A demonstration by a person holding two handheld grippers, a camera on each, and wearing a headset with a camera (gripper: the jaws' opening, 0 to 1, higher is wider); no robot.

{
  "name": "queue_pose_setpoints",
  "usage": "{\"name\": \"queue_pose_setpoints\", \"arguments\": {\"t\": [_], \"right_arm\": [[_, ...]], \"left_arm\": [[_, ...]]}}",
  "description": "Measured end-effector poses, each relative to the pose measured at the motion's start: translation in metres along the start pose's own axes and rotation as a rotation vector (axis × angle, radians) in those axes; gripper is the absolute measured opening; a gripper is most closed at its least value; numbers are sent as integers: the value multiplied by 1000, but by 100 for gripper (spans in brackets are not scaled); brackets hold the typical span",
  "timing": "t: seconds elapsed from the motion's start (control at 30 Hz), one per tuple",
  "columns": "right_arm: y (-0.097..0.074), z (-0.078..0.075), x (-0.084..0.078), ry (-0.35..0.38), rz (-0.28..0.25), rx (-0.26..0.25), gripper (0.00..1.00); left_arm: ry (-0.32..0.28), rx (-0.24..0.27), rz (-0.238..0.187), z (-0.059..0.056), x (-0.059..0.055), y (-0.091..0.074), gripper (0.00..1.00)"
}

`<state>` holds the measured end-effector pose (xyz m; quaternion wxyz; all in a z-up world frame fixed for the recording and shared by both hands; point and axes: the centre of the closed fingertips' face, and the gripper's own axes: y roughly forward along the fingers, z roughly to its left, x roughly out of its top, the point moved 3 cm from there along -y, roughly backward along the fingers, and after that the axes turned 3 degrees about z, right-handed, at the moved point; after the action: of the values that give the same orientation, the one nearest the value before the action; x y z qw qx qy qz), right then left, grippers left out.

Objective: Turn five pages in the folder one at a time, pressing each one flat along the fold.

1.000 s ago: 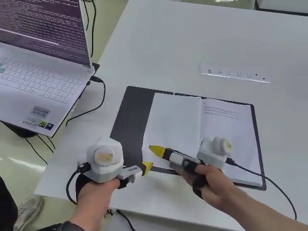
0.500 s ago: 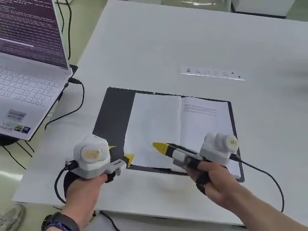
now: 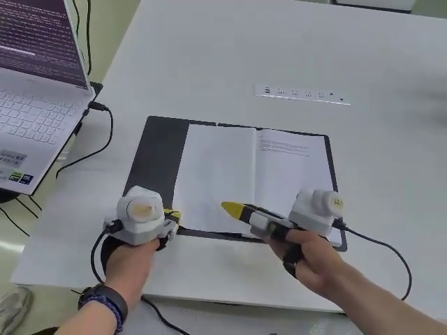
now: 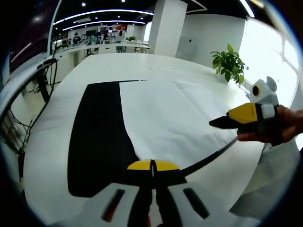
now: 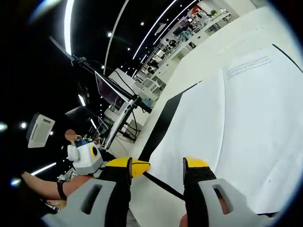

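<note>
Now, folder (image 3: 157, 164): open flat on white table (image 3: 209, 56), black cover, near the front edge; also in left gripper view (image 4: 94, 137) and right gripper view (image 5: 163, 118).
Pages: white; left page (image 3: 213, 174) blank, covering right part of left cover, black strip bare at far left; right page (image 3: 290, 174) w/ a few printed lines at top; fold (image 3: 255, 174) running away from the person.
Left gripper (image 3: 171, 218): at folder's near edge, by near-left corner of left page; yellow tips pressed together in own view (image 4: 152, 165), nothing seen betw. them; contact w/ cover: can't tell.
Right gripper (image 3: 234, 209): pointing left over near part of left page, just right of the other gripper; jaws apart in own view (image 5: 163, 165), nothing held; seen from left gripper view too (image 4: 227, 119); touching paper or not: can't tell.
Hands: left hand (image 3: 129, 262) w/ dark wristband (image 3: 105, 301); right hand (image 3: 311, 258) wrapped round grip, cable (image 3: 377, 244) trailing off to right.
Laptop (image 3: 35, 105): far left, lid up, screen lit w/ text; well apart from folder.
Power strip (image 3: 300, 94): white, on table beyond folder's far edge, apart from it.
Plant (image 4: 229, 66): green, beyond table in left gripper view.
</note>
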<state>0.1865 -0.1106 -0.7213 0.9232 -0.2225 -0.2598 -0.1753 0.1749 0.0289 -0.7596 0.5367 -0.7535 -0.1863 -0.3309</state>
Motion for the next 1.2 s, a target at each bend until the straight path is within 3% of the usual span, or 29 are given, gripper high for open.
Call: {"name": "queue_pose_setpoints", "arguments": {"t": [0.07, 0.13, 0.17, 0.27, 0.37, 0.73, 0.9, 1.2], "right_arm": [[0, 0, -2, -2, 9, 0, 42], [0, -1, -3, -3, 13, -1, 42], [0, -2, -4, -3, 14, -2, 41], [0, -3, -3, -11, 10, 3, 40], [-1, -5, -5, -35, 36, 2, 38], [0, -23, 8, -62, 78, -39, 28], [1, -37, 19, -54, 72, -71, 21], [5, -55, 36, -81, 75, -103, 10]], "left_arm": [[-2, 7, 23, 2, -7, 5, 0], [6, 22, 84, 4, -17, 6, 0], [-12, 14, 40, 3, -10, 6, 0], [32, 17, 76, 3, -9, 6, 0], [34, 19, 93, 2, -9, 6, 0], [28, 53, 86, 2, -9, 6, 0], [56, 36, 102, 2, -8, 6, 0], [22, 34, 103, 3, -8, 6, 0]]}}
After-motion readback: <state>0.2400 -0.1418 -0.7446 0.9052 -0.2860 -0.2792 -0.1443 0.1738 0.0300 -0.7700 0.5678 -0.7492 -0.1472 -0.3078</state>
